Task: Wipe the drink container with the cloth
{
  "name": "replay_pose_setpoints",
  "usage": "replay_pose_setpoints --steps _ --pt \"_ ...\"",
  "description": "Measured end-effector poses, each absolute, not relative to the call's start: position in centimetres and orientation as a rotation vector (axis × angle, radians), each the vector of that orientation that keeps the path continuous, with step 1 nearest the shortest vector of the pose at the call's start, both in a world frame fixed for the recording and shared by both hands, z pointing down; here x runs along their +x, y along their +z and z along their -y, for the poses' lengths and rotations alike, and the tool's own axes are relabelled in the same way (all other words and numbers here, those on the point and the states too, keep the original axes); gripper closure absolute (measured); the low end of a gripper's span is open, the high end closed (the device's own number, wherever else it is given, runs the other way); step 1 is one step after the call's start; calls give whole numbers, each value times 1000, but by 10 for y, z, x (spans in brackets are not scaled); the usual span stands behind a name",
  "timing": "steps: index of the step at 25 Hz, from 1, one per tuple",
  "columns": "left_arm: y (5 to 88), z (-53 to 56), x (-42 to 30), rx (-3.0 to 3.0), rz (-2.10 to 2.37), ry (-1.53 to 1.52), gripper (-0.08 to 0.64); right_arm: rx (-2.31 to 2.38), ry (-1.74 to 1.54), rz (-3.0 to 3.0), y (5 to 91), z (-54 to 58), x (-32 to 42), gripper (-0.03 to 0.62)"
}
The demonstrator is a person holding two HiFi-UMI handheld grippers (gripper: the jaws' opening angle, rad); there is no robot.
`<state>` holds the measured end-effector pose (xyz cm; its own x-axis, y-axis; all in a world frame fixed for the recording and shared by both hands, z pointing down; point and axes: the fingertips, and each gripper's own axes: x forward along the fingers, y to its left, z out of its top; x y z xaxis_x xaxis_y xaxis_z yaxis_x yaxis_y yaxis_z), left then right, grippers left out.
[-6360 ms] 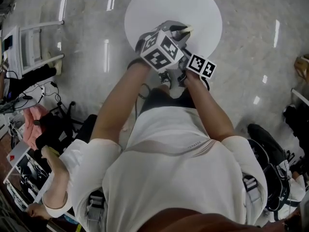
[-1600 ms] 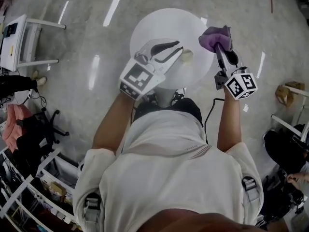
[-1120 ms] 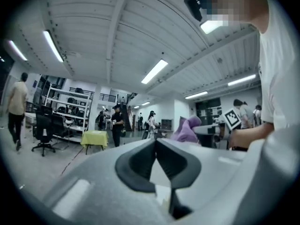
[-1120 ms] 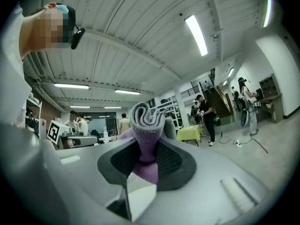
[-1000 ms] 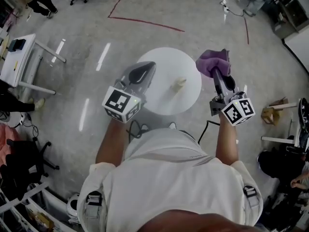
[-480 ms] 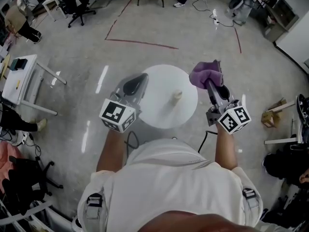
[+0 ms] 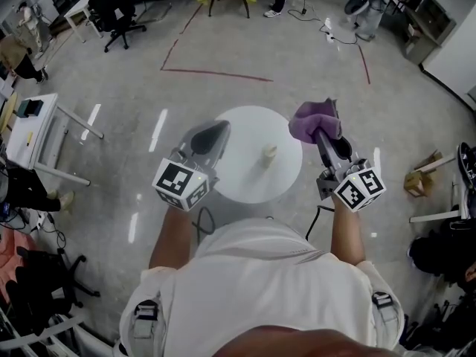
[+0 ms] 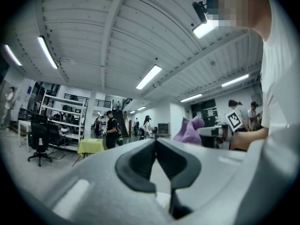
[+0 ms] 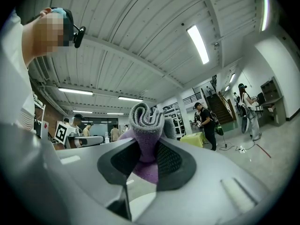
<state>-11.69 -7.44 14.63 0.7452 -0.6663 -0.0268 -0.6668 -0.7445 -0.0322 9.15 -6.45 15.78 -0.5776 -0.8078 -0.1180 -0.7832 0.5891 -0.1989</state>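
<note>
Two grippers flank the upright drink container (image 7: pixel 269 155) mid round table (image 7: pixel 245 181): right gripper (image 7: pixel 323 135), pinching the purple cloth (image 7: pixel 312 118), slightly nearer on its right; left gripper (image 7: pixel 212 132) pressed together & empty, opp. side.

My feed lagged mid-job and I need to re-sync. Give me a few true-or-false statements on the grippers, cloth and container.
1. The right gripper is clamped on the purple cloth. True.
2. The left gripper grips the drink container. False: its jaws are shut on nothing.
3. The cloth is touching the container. False: it is held apart from the container, off to its right.
4. The container sits on the round white table. True.
</note>
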Motion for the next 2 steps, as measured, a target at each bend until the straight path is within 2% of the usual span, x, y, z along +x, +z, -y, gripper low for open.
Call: replay_pose_setpoints --steps 2 --pt "142 72 -113 -2906 -1091 46 557 -1325 -176 -2622 156 64 95 495"
